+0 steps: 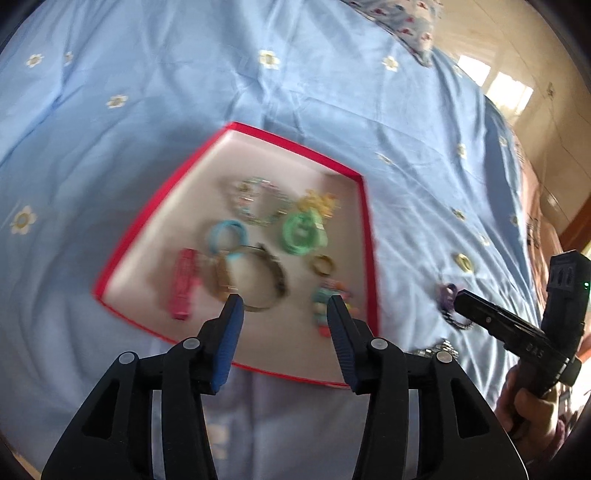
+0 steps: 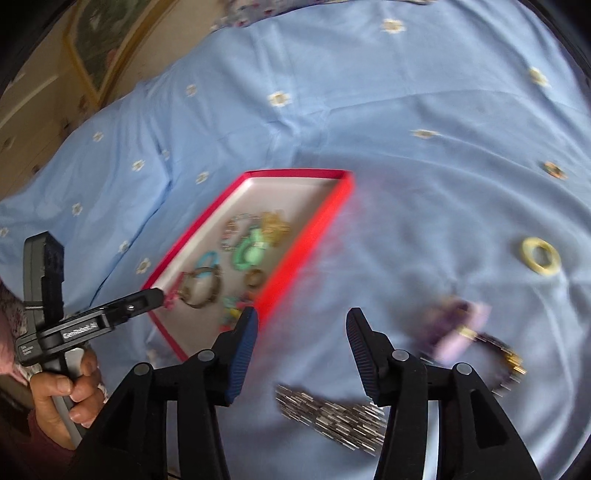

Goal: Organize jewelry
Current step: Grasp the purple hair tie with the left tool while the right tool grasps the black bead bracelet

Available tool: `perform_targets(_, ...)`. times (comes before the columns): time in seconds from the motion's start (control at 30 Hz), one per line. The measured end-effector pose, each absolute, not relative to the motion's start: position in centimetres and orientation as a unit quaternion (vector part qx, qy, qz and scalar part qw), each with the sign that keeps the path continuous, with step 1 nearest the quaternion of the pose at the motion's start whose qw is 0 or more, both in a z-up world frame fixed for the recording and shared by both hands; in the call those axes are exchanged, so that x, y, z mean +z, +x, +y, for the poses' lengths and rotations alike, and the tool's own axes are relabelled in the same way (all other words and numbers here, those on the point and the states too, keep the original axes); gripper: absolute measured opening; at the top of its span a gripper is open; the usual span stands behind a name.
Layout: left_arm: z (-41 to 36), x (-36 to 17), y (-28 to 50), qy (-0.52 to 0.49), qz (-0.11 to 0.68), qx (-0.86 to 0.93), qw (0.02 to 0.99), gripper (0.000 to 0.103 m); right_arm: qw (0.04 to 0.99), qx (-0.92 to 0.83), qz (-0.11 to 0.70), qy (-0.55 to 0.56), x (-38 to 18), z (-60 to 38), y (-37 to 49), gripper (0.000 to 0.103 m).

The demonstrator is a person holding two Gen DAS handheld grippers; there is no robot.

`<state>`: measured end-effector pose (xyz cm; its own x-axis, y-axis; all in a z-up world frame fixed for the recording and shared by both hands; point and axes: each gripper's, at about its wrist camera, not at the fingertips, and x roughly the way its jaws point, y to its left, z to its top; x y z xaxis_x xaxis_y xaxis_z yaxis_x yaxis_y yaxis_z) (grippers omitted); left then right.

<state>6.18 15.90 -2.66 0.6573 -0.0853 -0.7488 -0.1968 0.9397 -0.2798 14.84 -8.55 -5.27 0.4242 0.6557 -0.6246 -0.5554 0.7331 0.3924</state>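
A red-rimmed tray [image 1: 364, 206] with a white floor lies on a blue bedsheet and holds several pieces: a green bangle [image 1: 301, 230], a blue ring [image 1: 227, 236], a pink clip [image 1: 183, 282], a metal bangle [image 1: 266, 280] and a beaded bracelet [image 1: 258, 201]. My left gripper [image 1: 284, 306] is open and empty above the tray's near edge. My right gripper [image 2: 301, 323] is open and empty over the sheet, right of the tray [image 2: 303, 240]. On the sheet lie a purple bracelet [image 2: 461, 325], a yellow ring [image 2: 541, 256] and a silver watch band [image 2: 328, 413].
The blue flowered bedsheet [image 1: 147, 92] covers the whole bed. A patterned pillow [image 1: 402, 22] lies at the far edge. A wooden floor [image 1: 517, 48] shows beyond the bed on the right. A framed picture [image 2: 107, 44] leans at the far left.
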Motion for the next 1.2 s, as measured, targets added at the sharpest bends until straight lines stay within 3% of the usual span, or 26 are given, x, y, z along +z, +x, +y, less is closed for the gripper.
perform_targets(0.43, 8.0, -3.5, 8.9, -0.136, 0.438, -0.046, 0.887, 0.046, 0.866, 0.269, 0.408, 0.108, -7.2, -18.4, 14.7, 0.052)
perform_targets(1.2, -4.6, -4.5, 15.6, -0.039, 0.457, -0.155, 0.875, 0.045, 0.873, 0.229, 0.407, 0.140, -8.2, -24.2, 14.9, 0.052)
